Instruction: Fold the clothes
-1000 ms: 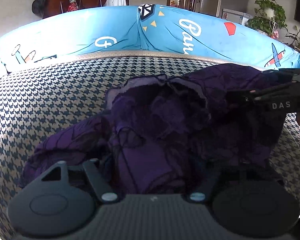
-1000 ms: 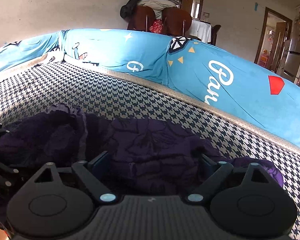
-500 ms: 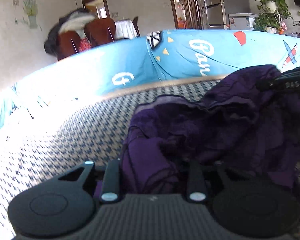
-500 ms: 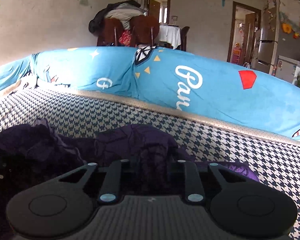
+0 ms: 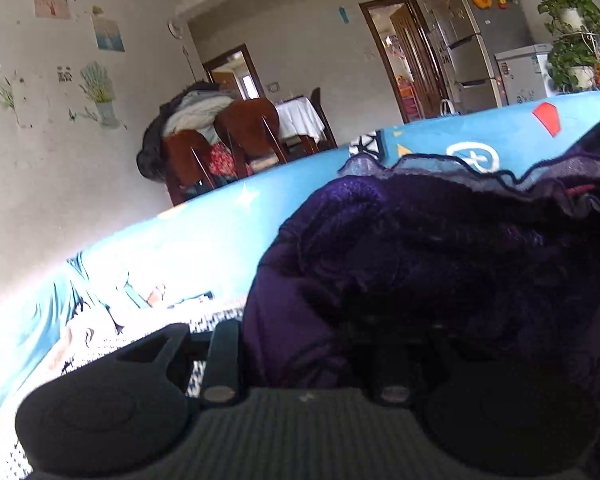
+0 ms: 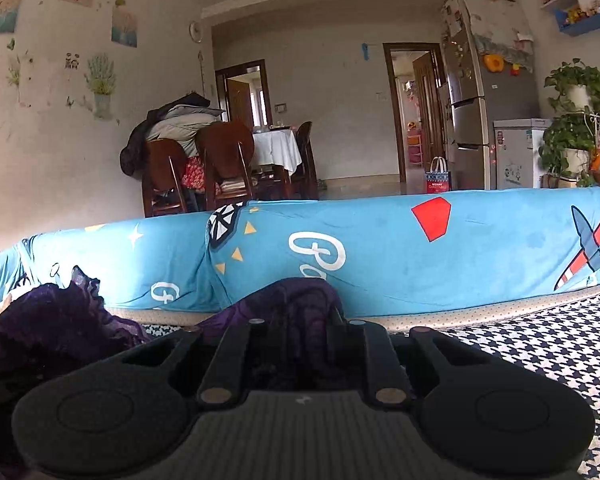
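Both grippers have pinched the garment (image 5: 440, 248) and raised it off the sofa (image 6: 540, 344).

Left gripper (image 5: 308, 340) grips a thick purple bunch; right gripper (image 6: 300, 332) is closing on another fold, cloth between its jaws. Between them the garment hangs above the seat, near the sofa's back edge. It looks soft, light and limp, lace-trimmed; hems or shoulder seams are probably better holds than bunches.

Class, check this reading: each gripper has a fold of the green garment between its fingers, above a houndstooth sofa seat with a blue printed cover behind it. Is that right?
Not quite: the garment is dark purple, not green, as the left wrist view shows best. The rest stands: the left gripper and the right gripper each have a fold between their fingers, above the houndstooth seat, blue cover behind.
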Available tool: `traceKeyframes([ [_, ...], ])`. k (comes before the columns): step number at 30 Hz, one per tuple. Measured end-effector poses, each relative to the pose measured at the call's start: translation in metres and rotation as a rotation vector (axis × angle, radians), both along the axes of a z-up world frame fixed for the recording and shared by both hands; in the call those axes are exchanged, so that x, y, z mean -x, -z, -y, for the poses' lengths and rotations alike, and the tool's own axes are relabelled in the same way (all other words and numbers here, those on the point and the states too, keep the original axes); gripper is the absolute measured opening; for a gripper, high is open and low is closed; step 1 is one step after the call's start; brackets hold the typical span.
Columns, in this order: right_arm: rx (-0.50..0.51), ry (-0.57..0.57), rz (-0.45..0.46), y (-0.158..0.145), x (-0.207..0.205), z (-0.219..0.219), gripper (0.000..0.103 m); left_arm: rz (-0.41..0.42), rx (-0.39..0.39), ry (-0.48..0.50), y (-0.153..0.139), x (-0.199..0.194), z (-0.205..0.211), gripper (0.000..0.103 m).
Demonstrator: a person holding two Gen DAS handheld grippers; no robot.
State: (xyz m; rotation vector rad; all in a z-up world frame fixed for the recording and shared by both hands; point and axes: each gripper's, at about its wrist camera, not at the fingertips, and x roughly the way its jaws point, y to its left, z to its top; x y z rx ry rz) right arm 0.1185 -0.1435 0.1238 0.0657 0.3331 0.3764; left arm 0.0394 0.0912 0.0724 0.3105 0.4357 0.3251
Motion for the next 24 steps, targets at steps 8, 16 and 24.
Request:
traceKeyframes([
  [8,-0.082,0.046,0.007,-0.008,-0.037,0.008,0.017,0.111,-0.050,-0.041,-0.020,-0.062,0.004,0.026],
  [16,-0.129,0.075,0.004,-0.012,-0.073,0.009,0.021,0.061,-0.013,-0.080,-0.004,-0.120,-0.004,0.051],
  [24,-0.148,0.106,-0.069,0.002,-0.083,0.027,0.041,-0.003,0.105,-0.183,0.015,-0.132,-0.043,0.094],
])
